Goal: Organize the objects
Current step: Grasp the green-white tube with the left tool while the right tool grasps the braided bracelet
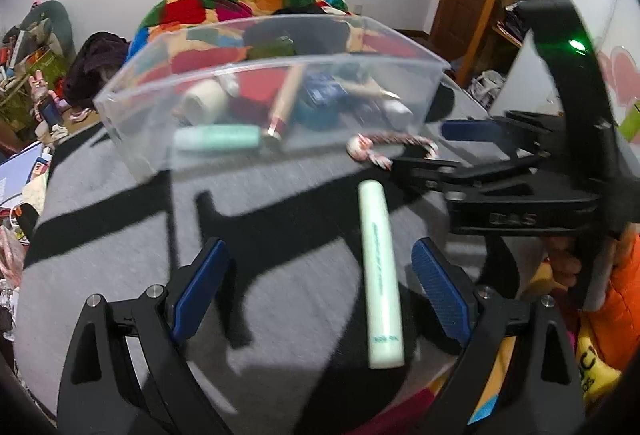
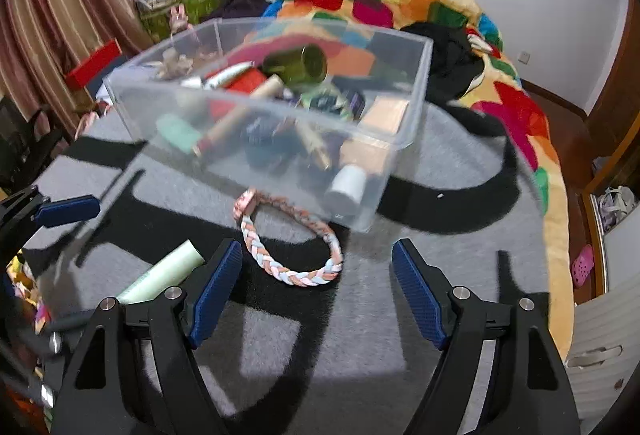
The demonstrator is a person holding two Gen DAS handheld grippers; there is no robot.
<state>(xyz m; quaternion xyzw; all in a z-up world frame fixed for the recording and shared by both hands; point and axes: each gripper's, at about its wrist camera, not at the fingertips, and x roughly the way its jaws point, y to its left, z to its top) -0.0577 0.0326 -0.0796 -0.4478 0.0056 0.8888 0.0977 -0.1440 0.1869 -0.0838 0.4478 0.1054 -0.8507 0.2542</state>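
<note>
Grey-and-black rug: clear plastic bin mostly filled; pale green tube and braided pastel bracelet left out. Left gripper and right gripper both spread, empty.

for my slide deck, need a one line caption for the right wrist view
Open right gripper hovers over a braided bracelet beside a clear bin of cosmetics.

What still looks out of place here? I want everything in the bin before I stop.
Two things lie outside the clear bin, on the grey blanket: a pale green tube and a braided band just in front of the bin's wall. Both grippers, left and right, are open and empty.
</note>
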